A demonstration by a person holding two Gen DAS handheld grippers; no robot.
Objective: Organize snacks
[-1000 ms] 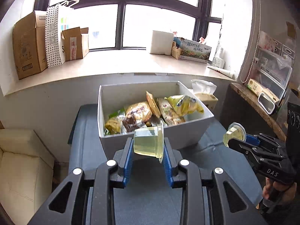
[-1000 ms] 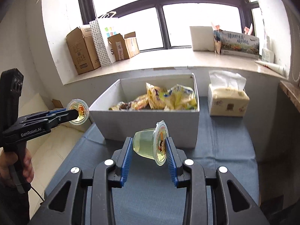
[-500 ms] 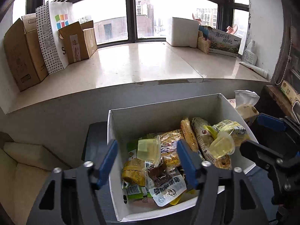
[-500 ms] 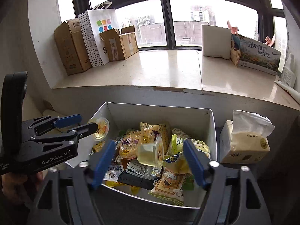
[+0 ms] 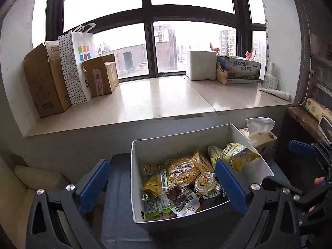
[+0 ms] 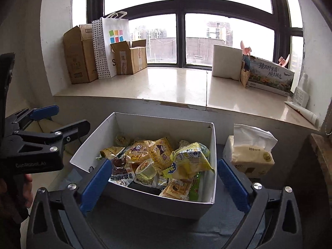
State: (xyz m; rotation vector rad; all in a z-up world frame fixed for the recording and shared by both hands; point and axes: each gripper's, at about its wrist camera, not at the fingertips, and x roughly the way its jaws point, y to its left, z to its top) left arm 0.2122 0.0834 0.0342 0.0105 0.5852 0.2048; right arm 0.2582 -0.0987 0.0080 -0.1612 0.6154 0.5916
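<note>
Nearest to me, my left hand-held gripper is spread wide with nothing between its blue pads, and my right hand-held gripper is just as wide and just as empty. Both hang above the near rim of the white box, which I take as my landmark.

Inside the box the snacks lie in a loose heap. A jelly cup sits near the front, tilted on its side among the packets; the left view shows a jelly cup with its printed lid facing up, at the box's right front. I cannot tell whether a second cup is buried elsewhere. Behind it, toward the box's far wall, are yellow packets, with the big one leaning against the right side.

The dark desk around the box carries no loose snacks that I can see, so I judge the collecting nearly or fully done; what might remain is tidying the heap.

Just right of the box stands a tissue pack. Beyond the box is the window sill with cardboard boxes.
</note>
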